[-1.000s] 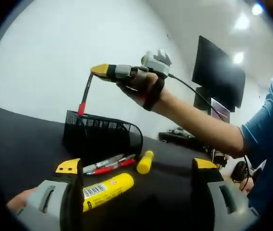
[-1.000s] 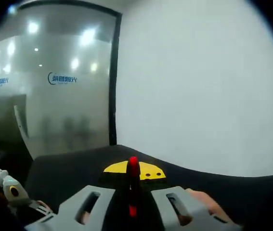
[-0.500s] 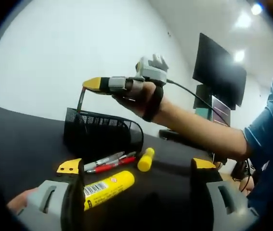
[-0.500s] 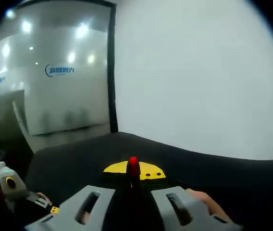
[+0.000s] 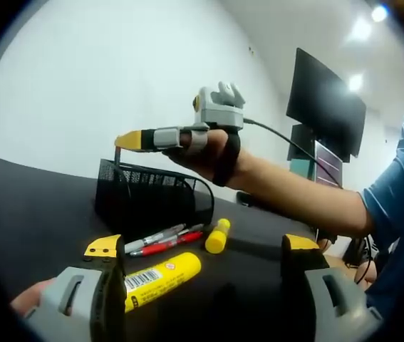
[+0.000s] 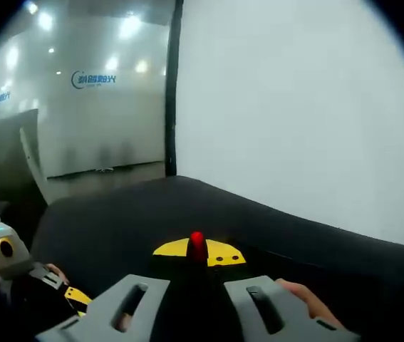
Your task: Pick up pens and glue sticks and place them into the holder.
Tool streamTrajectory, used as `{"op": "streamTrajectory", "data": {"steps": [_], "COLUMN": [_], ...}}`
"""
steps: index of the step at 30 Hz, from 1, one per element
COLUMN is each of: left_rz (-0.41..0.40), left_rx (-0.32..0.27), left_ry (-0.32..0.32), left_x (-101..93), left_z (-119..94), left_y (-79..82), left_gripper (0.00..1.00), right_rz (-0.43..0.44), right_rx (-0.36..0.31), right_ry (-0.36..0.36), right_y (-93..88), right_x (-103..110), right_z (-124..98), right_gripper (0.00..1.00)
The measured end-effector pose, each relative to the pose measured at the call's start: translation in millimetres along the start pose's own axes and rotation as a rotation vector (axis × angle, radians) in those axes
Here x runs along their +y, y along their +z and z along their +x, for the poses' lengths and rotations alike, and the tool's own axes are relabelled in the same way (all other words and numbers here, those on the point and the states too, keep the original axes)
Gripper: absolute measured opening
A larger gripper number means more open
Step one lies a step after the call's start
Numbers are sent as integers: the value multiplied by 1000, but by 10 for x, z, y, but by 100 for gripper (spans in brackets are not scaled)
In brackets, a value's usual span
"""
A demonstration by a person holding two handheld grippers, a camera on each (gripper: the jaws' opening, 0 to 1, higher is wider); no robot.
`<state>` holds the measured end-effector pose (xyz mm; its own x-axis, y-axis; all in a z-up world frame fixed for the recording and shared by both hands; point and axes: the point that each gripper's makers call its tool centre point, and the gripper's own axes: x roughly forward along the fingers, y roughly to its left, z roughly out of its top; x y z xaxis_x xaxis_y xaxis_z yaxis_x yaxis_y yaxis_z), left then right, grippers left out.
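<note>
A black mesh holder (image 5: 152, 201) stands on the black table (image 5: 30, 214). Above its left end a hand holds my right gripper (image 5: 134, 140), shut on a dark pen (image 5: 117, 153) that points down into the holder. In the right gripper view the pen's red end (image 6: 197, 239) sticks up between the closed yellow tips of the right gripper (image 6: 197, 252). In front of the holder lie a red pen (image 5: 164, 246), a silver pen (image 5: 152, 238), a small yellow glue stick (image 5: 216, 236) and a big yellow glue stick (image 5: 160, 278). My left gripper (image 5: 202, 246) hangs open just above the table, near the big glue stick.
A white wall runs behind the table. A dark monitor (image 5: 326, 100) stands at the back right. The person's forearm (image 5: 294, 196) and blue sleeve (image 5: 401, 192) cross the right side. The left gripper's body (image 6: 2, 251) shows low at the left of the right gripper view.
The right gripper has come down and shifted slightly left over the holder, sinking the pen deeper into it. The left gripper has stayed put.
</note>
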<state>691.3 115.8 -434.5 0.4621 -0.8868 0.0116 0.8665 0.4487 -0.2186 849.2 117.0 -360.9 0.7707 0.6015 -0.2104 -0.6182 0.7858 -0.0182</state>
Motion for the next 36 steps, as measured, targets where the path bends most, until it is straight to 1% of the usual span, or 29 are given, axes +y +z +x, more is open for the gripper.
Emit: {"op": "streamTrajectory", "data": {"steps": [7,13,20,23,25,27,28,29,30,32,36], "left_rz": [-3,-7,-6,-5,-3,-4,11,49,74,95,83], "left_rx": [1,3,-11,-40,-66,-72,-61,-25,-1,44,59], "left_ry": [4,9,26,43,64,69,71,78,82,82,110], "left_x": [11,28,51,85,124,127,127,143,152,179,342], "left_z": [0,-1,-20,-53,-73,-94,-104,-130,-149,-198,-356], "left_y": [-2,-4,22,83,140,170,165,123,95,32,2], "left_gripper": [90,89,89,88,88,88,88,89,90,91,90], "right_rz": [9,1,-26,-46,-69,-102,-114,-118,-137,-156,-200], "right_rx": [-6,-23,-57,-66,-67,-61,-43,-43,-42,-32,1], "right_ry": [6,-2,4,11,27,49,73,78,93,118,149], "right_y": [5,85,268,338,373,393,376,384,387,371,283], "right_x": [6,9,59,87,122,163,202,213,241,289,376], "right_z": [-38,-125,-329,-435,-518,-601,-641,-663,-706,-745,-785], "right_gripper": [4,5,5,6,6,7,8,9,10,10,12]}}
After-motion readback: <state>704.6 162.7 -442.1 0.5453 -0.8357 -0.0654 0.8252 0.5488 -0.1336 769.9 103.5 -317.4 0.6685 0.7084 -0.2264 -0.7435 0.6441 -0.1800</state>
